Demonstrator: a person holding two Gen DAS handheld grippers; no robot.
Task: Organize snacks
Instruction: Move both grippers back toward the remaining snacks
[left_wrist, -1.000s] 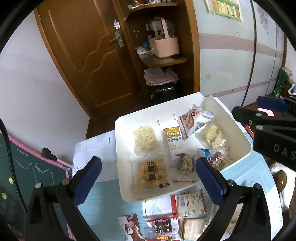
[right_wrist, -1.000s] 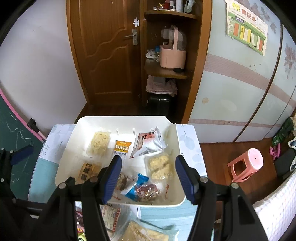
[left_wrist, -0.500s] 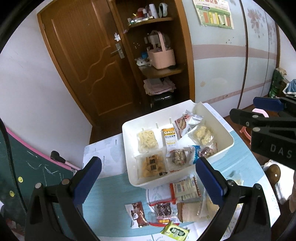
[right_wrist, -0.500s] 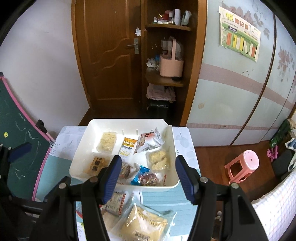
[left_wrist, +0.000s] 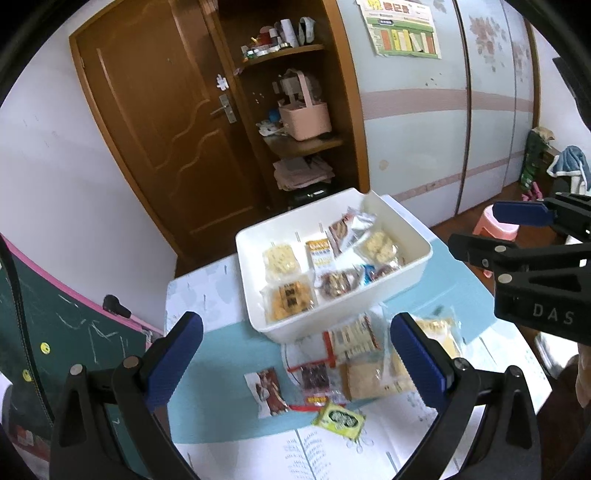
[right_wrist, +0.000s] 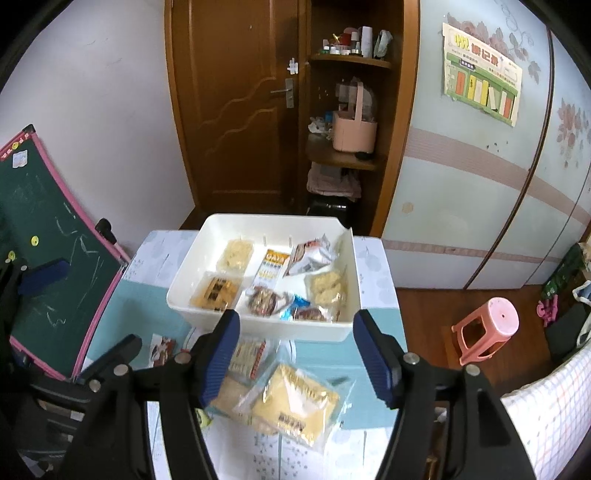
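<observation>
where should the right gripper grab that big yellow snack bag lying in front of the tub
Take the big yellow snack bag by its clear crimped edge on the right, coming down from above with the right gripper. The bag lies flat on the table, so its broad face probably gives the open jaws nothing to close on. That thin seam sticks out free, while the left side overlaps another packet.

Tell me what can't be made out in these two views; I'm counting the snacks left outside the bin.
- Loose packets, left wrist view: blurred and overlapping, partly behind the left gripper; no sure count.
- Yellow packet, right wrist view: label blurred; the right gripper covers neighbouring packets.
- Bin, right wrist view: its near wall hides the packets' lower edges.
- Shelf bottles: too small to identify.
</observation>
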